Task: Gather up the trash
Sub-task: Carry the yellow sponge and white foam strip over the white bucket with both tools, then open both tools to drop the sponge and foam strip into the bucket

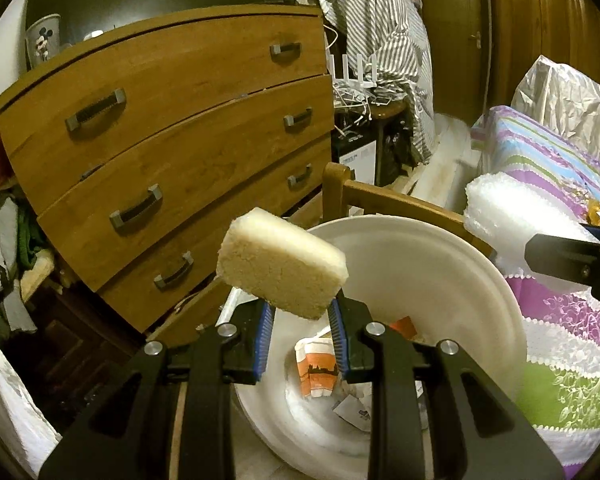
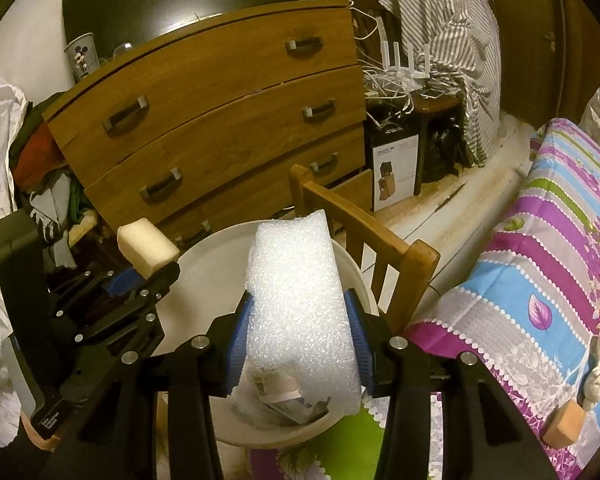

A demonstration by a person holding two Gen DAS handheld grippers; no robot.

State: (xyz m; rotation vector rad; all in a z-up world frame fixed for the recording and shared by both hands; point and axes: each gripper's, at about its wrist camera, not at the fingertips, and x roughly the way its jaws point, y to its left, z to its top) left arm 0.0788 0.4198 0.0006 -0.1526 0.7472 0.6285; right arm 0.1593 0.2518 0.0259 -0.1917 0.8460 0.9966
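My left gripper (image 1: 300,320) is shut on a cream sponge block (image 1: 282,262), held above the near rim of a white round bin (image 1: 440,264). Paper scraps and an orange-printed wrapper (image 1: 316,372) lie inside the bin. My right gripper (image 2: 300,336) is shut on a white foam block (image 2: 300,308), held over the same bin (image 2: 204,264). In the right wrist view the left gripper (image 2: 140,276) with the sponge (image 2: 146,248) is at the bin's left rim. In the left wrist view the foam block (image 1: 516,216) and the right gripper's finger (image 1: 564,260) are at right.
A wooden chest of drawers (image 1: 172,140) stands behind the bin. A wooden chair back (image 2: 364,236) is right behind the bin. A bed with a striped floral cover (image 2: 540,260) is on the right. Clothes pile at left (image 2: 48,184). A small orange block (image 2: 564,428) lies on the bed.
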